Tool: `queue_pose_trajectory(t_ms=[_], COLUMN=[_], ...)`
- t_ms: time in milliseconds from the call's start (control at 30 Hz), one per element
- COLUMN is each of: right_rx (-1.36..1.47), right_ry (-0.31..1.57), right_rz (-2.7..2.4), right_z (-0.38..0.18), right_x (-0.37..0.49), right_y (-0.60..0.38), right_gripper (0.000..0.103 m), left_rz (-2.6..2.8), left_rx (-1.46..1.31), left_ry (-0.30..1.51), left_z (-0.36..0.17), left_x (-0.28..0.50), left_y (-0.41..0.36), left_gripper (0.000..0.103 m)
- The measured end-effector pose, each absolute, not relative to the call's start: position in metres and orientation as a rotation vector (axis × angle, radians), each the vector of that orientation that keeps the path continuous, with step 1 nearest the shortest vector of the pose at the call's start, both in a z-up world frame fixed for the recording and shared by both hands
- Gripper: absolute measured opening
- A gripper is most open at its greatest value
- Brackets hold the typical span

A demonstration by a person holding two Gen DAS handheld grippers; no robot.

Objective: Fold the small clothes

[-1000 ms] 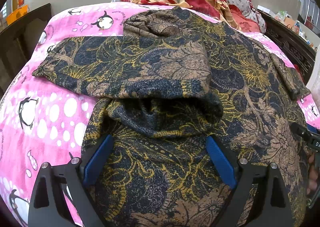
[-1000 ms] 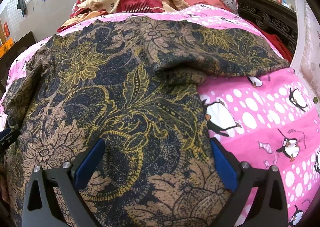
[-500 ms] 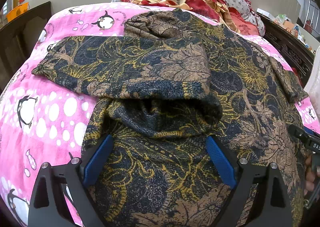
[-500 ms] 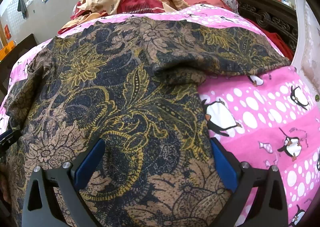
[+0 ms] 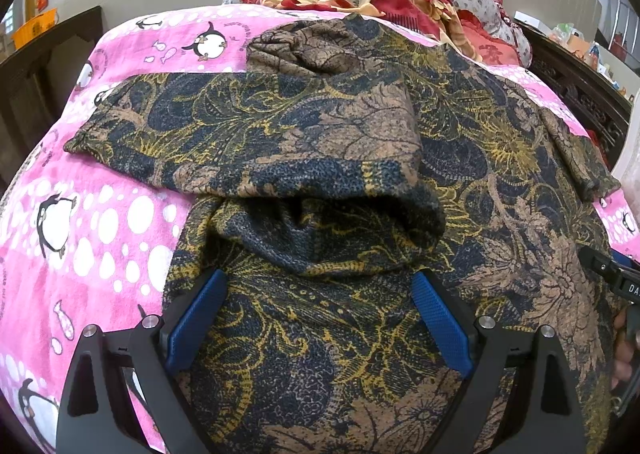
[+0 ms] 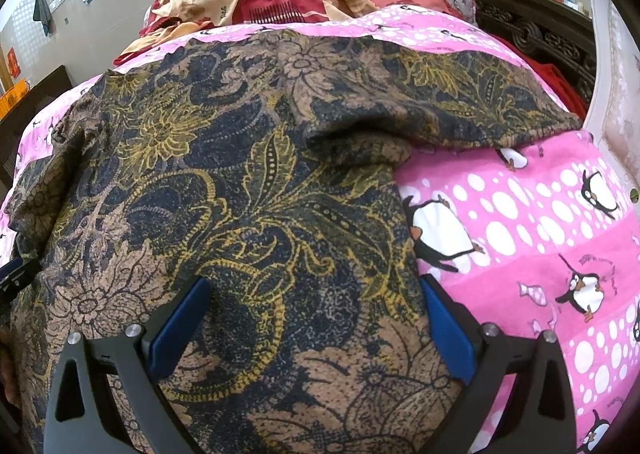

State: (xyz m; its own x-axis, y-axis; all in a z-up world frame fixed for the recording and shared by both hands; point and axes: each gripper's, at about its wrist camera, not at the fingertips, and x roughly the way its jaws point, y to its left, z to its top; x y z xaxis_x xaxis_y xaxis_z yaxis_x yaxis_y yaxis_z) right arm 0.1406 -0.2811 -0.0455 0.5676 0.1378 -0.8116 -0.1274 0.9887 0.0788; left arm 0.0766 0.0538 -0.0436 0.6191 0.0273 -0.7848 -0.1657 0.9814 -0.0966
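Left claw (image 5: pixel 316 318) stands wide over the near hem of the dark floral garment (image 5: pixel 360 158), blue pads either side of the cloth and nothing pinched between them; right claw (image 6: pixel 312 318) likewise wide, over the same garment (image 6: pixel 240 174) toward its right edge. The garment lies spread across the pink penguin blanket (image 5: pixel 100 214) on the bed, one sleeve folded over the body at left, another reaching right. Crumpled red-and-cream bedding (image 6: pixel 260 2) is heaped at the far end.
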Motion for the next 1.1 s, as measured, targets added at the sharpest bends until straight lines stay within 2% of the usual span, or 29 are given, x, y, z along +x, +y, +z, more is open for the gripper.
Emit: queue_pose_trajectory(t_ms=[1100], right_rx=[-0.046], right_ry=[0.962], right_rz=[0.123], right_z=[-0.047], right_x=[0.142], right_y=[-0.272], right_gripper=[0.103], left_rz=[0.133], left_rx=[-0.116], left_ry=[0.930], left_z=[-0.044], left_x=[0.089], left_y=[0.041], left_gripper=[0.081])
